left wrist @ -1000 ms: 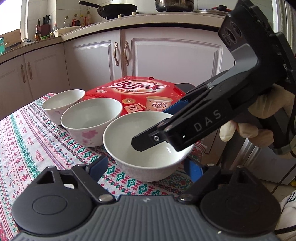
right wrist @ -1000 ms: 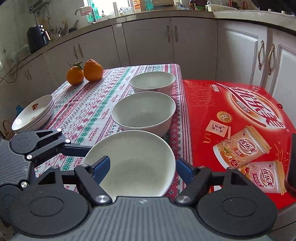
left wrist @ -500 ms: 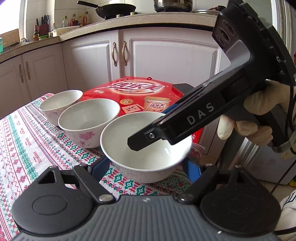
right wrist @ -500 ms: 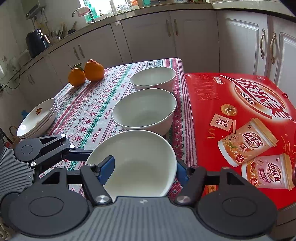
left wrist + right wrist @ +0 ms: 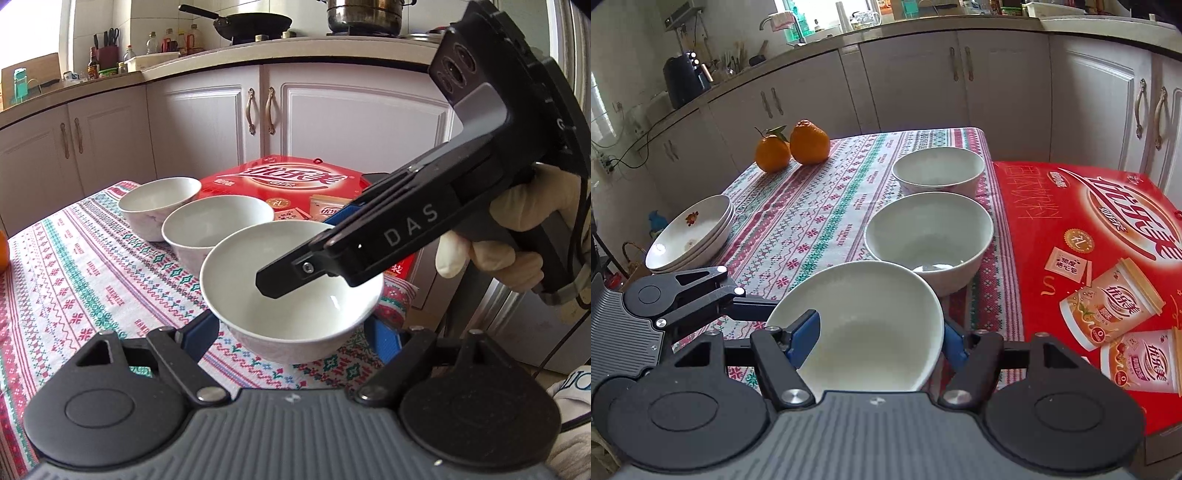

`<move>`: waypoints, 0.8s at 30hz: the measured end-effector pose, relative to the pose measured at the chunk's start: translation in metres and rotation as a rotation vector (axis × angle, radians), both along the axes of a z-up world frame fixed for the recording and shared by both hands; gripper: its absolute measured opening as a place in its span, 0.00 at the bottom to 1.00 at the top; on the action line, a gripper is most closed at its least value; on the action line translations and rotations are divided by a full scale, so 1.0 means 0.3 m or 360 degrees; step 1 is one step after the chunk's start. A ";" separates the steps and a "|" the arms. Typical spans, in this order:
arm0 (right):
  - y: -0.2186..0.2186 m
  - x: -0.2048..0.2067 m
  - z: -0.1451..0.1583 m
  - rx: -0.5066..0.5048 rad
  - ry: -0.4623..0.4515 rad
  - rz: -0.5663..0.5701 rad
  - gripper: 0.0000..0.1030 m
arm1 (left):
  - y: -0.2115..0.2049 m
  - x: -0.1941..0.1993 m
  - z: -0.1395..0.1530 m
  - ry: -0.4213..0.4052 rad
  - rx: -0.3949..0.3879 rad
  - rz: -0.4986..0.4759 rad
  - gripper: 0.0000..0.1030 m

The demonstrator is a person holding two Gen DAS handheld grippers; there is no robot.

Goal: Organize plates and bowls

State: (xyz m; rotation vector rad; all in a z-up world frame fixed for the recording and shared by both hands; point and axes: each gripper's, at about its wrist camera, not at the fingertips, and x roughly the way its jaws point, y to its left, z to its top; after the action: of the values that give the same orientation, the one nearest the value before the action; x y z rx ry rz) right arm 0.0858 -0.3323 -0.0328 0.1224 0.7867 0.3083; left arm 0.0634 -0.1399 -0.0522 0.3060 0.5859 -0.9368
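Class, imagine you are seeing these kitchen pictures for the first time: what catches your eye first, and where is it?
Three white bowls in a row on the patterned tablecloth, the nearest bowl gripped at its rim by the right gripper. Beside them lies a bright red box; two oranges sit at the far end.

White panelled kitchen cabinets [image 5: 1001, 77] under a pale countertop [image 5: 258, 55], black wok [image 5: 255, 26] and steel pot [image 5: 364, 16] on the hob, daylight from window [image 5: 798, 7].
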 end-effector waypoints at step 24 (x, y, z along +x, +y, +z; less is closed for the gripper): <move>0.337 0.188 0.004 -0.0021 -0.0003 0.0331 0.72 | 0.301 0.085 0.019 0.0040 -0.0008 0.0331 0.83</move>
State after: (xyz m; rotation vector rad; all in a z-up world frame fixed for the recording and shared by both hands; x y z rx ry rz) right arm 0.1422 -0.2313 -0.0318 0.0275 0.8011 0.4998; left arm 0.0889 -0.0495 -0.0465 0.2240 0.6258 -0.7423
